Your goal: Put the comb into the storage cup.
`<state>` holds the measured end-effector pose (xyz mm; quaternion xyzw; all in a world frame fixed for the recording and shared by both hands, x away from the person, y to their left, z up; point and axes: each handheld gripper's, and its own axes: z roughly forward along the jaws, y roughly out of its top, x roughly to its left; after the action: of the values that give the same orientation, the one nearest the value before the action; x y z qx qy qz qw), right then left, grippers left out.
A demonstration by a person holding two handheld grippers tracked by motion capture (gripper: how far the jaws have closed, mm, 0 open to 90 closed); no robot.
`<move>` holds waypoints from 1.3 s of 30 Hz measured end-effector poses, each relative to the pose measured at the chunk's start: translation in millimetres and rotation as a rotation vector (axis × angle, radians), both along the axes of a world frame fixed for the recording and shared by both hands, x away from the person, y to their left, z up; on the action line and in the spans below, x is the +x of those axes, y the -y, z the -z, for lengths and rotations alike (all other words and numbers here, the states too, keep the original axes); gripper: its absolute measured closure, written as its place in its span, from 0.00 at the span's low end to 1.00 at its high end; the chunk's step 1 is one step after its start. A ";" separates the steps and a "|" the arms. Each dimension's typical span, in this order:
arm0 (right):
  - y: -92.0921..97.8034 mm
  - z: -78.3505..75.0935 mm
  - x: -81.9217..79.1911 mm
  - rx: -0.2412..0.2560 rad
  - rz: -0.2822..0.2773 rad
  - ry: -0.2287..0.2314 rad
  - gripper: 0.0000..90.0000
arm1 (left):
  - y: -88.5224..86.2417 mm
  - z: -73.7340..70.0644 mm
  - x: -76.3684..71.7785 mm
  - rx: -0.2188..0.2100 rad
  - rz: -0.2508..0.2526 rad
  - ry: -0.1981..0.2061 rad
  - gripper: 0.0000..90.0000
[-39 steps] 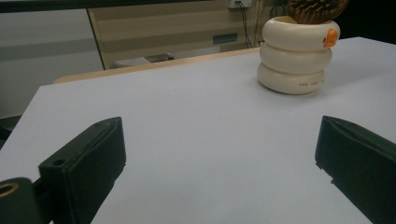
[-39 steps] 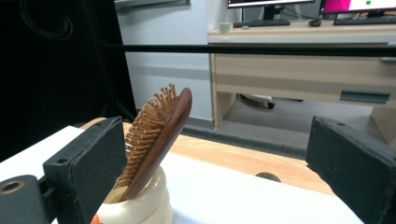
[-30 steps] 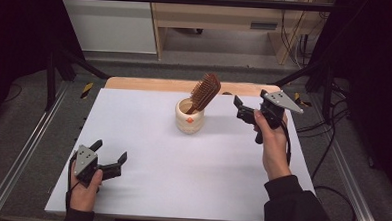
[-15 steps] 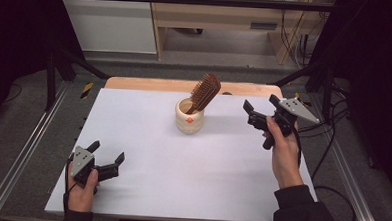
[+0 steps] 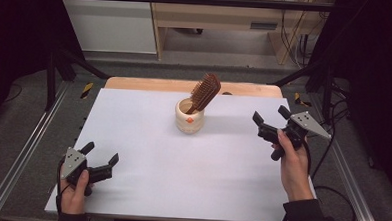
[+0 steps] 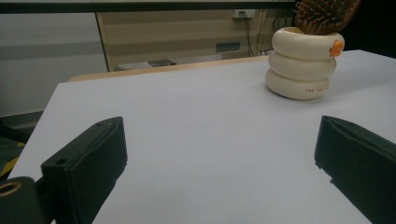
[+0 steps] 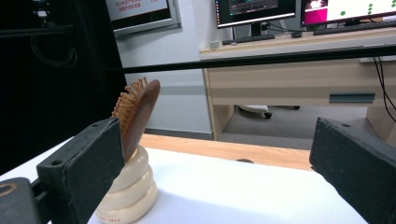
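Your right gripper point(image 5: 271, 122) and left gripper point(image 5: 100, 158) both stand wide open and empty, well apart from the brown wooden hairbrush point(image 5: 205, 92) leaning in the cream ribbed ceramic cup point(image 5: 189, 119) between them.

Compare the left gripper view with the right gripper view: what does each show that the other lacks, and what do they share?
Left gripper view: an orange mark on the cream holder, and a wide stretch of the white table.
Right gripper view: monitors on a desk, and the smooth wooden back of the hairbrush.
Both: the brush standing tilted in the ringed holder, framed by two open black fingers.
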<state>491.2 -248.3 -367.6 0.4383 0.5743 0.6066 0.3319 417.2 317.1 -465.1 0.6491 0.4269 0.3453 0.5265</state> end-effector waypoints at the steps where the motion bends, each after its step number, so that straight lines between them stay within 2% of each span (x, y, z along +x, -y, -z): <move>1: 2.2 1.5 -1.7 0.002 0.000 -0.001 0.03 | -0.7 0.1 -0.5 -0.009 0.001 0.000 0.03; 16: 35.9 21.4 -21.4 -0.003 0.040 -0.010 0.03 | -5.1 1.9 -2.6 -0.024 0.014 0.001 0.02; 24: 47.5 33.0 -36.3 -0.033 0.078 -0.005 0.03 | -7.2 1.4 -7.0 -0.023 0.027 0.003 0.02; 27: 49.6 36.0 -40.2 -0.043 0.079 -0.006 0.03 | -12.4 -0.4 -11.1 -0.083 0.046 -0.005 0.02; 28: 50.4 37.8 -41.7 -0.046 0.077 -0.007 0.03 | -14.5 -0.6 -12.9 -0.090 0.044 -0.003 0.02; 34: 55.3 49.5 -51.4 -0.064 0.040 -0.012 0.03 | -25.0 -0.4 -16.9 -0.095 0.018 0.014 0.02; 39: 56.6 62.4 -60.1 -0.080 0.043 -0.010 0.03 | -24.6 -0.3 -16.0 -0.090 0.027 0.036 0.02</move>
<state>431.1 -304.9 -430.0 0.4398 0.5901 0.5737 0.3594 401.2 341.7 -464.8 0.6241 0.4239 0.3301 0.5673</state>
